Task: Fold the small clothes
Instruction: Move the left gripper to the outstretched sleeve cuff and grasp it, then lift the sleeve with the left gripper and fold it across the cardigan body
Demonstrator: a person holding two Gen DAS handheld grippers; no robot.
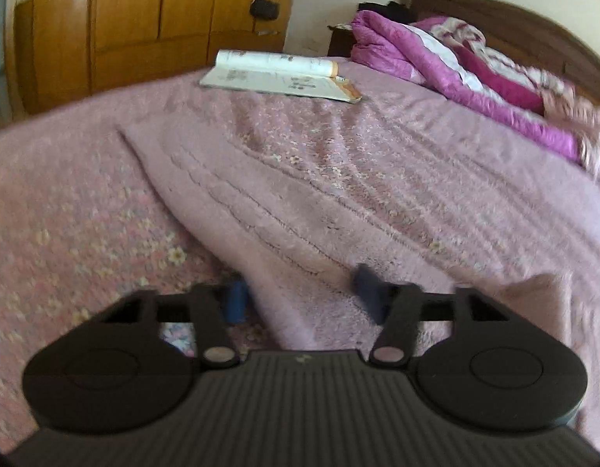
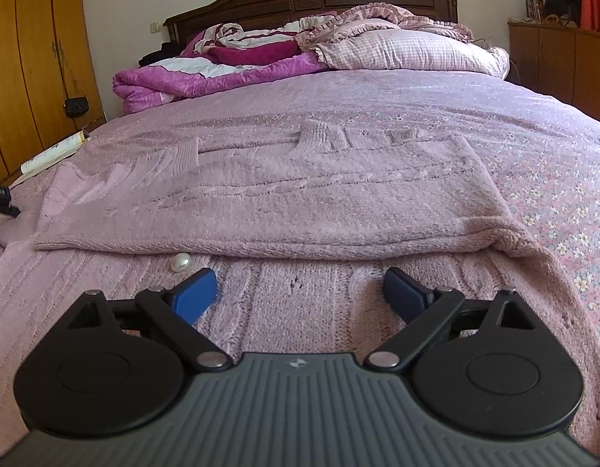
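A pale pink knitted sweater (image 2: 268,202) lies flat on the bed, its upper part folded toward me over a lower layer with a pearl button (image 2: 181,262). My right gripper (image 2: 300,292) is open and empty, low over the sweater's near layer. The sweater also shows in the left wrist view (image 1: 300,202), blurred. My left gripper (image 1: 301,295) is open, with the sweater's near edge lying between its blue fingertips (image 1: 235,299). No cloth is pinched.
The bed has a pink floral cover (image 2: 553,179). An open book (image 1: 284,76) lies near the bed's left edge. A magenta quilt (image 2: 206,74) and a checked pillow (image 2: 412,52) are piled at the headboard. Wooden wardrobes (image 1: 144,19) stand to the left.
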